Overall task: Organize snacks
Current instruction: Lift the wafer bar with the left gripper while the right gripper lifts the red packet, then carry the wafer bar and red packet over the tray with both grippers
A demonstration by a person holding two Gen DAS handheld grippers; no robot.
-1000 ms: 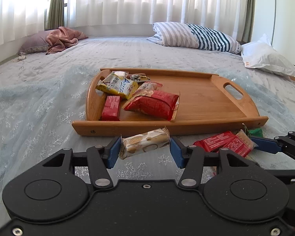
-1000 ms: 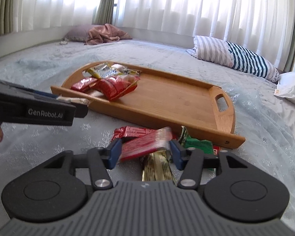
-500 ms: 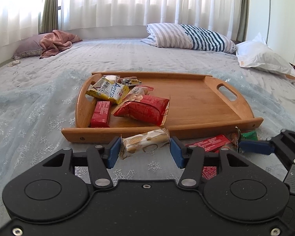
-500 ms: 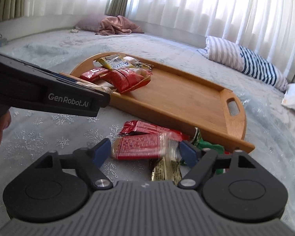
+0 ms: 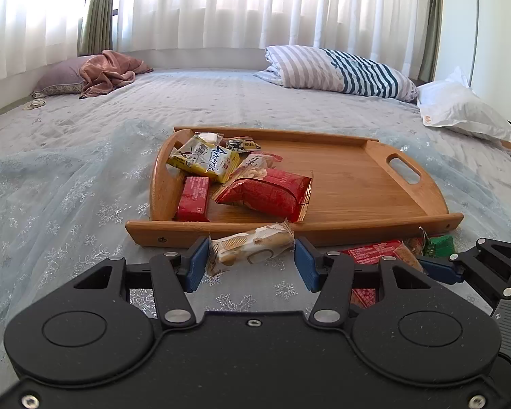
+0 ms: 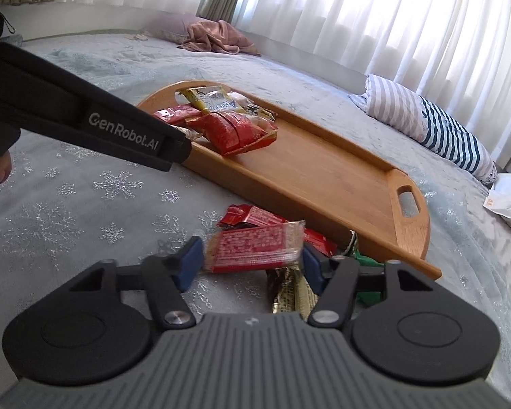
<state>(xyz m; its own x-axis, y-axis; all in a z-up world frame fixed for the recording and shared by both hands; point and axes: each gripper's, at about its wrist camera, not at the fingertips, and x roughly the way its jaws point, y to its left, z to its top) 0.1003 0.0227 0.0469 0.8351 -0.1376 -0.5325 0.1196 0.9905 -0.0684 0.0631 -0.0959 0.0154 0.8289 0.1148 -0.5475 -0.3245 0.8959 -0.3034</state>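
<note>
Left gripper [image 5: 251, 264]: jaws pinching beige snack bar [image 5: 252, 248] crosswise, before wooden tray [image 5: 357, 184] on bed [image 5: 68, 184]; right gripper [image 6: 249, 263]: jaws just closing about red wafer packet [image 6: 255, 248], contact unclear, blurred; gold packet [image 6: 289, 294] beneath partly hidden.

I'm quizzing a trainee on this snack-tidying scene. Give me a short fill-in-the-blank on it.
1. The tray is made of ____.
2. The left hand-held gripper grips a beige ____.
3. The tray sits on a ____.
4. The packet between the right hand-held gripper fingers is ____ in colour.

Missing words: wood; snack packet; bed; red
</note>
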